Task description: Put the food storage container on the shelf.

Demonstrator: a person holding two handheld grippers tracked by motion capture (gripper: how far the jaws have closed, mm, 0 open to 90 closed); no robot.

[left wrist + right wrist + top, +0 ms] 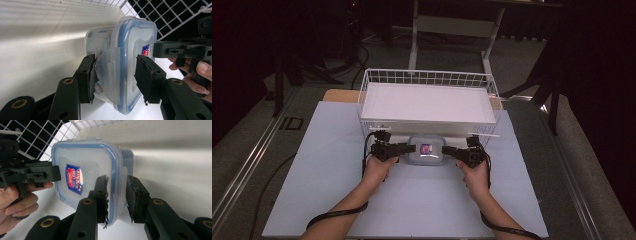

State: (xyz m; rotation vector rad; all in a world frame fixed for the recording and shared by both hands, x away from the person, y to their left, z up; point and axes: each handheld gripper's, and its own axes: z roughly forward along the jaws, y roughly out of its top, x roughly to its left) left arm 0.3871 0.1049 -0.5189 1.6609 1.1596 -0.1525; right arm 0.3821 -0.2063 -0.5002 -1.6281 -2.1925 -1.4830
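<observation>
A clear plastic food container (pixel 426 150) with a blue-sealed lid and a red-and-blue label sits just in front of the white wire basket (pixel 428 77). My left gripper (pixel 409 148) is shut on its left side flap and lid. My right gripper (pixel 446 150) is shut on its right side. In the left gripper view the container (pixel 130 42) stands on edge between my jaws (pixel 116 78), and the other gripper (pixel 162 50) touches its label side. In the right gripper view my jaws (pixel 117 197) clamp the lid rim of the container (pixel 85 157). I cannot tell whether it rests on the table.
A white board (pixel 427 102) lies across the top of the basket, right behind the container. The pale table sheet (pixel 412 205) spreads wide in front and to both sides. Dark stands, cables and a white frame stand on the floor beyond the table.
</observation>
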